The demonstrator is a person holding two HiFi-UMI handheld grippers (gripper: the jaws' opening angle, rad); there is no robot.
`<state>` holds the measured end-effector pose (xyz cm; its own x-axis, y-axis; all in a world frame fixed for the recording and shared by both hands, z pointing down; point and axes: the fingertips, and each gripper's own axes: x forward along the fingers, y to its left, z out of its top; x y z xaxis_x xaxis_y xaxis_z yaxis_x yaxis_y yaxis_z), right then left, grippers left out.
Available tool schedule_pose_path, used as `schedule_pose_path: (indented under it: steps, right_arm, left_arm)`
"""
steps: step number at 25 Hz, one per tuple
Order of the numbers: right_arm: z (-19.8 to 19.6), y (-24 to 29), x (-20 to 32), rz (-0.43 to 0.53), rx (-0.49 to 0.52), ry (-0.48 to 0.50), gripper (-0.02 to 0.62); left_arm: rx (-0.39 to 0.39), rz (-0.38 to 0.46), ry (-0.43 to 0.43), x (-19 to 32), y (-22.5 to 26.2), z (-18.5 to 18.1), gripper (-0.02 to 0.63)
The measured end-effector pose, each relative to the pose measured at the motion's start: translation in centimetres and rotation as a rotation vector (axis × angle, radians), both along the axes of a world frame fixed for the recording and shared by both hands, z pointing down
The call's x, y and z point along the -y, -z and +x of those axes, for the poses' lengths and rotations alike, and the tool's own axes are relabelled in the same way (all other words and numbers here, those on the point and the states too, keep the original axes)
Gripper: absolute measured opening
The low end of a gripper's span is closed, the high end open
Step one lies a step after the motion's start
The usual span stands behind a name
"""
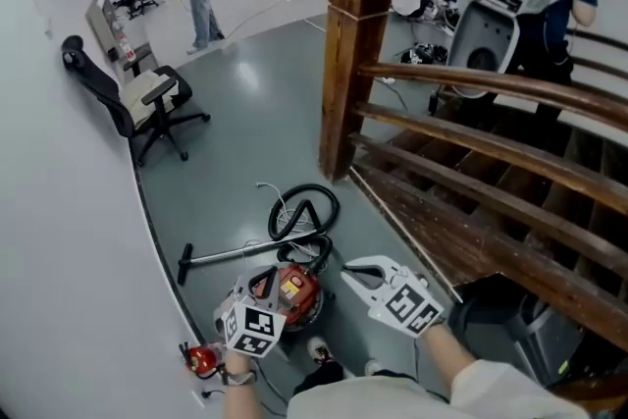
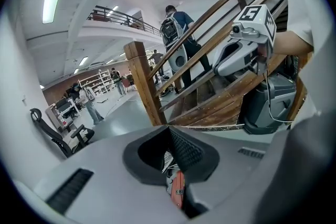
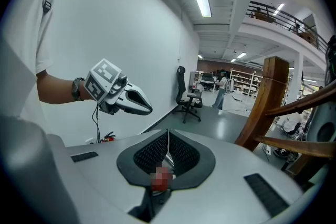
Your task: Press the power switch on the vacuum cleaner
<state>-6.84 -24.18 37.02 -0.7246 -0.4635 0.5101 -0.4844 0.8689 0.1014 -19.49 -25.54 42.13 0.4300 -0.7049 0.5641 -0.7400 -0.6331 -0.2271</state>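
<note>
A red-orange canister vacuum cleaner [image 1: 297,294] lies on the grey floor by the wall, with its black hose [image 1: 306,209] looped behind it and its wand [image 1: 231,255] stretched out to the left. My left gripper [image 1: 261,282] hangs over the canister's left part, shut and empty. A sliver of the orange body [image 2: 178,190] shows below its closed jaws [image 2: 169,131]. My right gripper [image 1: 347,269] hovers just right of the canister, also shut with nothing in it [image 3: 168,136]. No switch can be made out.
A thick wooden newel post [image 1: 355,64] and stair rails [image 1: 491,182] rise to the right. A dark bin [image 1: 510,319] stands under the stairs. The white wall [image 1: 59,240] runs along the left, with a small red extinguisher [image 1: 201,358] at its foot and an office chair [image 1: 137,103] farther off.
</note>
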Motion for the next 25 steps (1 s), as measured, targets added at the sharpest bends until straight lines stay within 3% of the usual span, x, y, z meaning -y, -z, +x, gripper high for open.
schedule_pose_path:
  steps: [25]
  right_arm:
    - [-3.8,-5.8,1.2,-0.060,0.015,0.044,0.031]
  left_arm:
    - [-0.013,-0.091,0.061,1.7,-7.4,-2.7,-0.002]
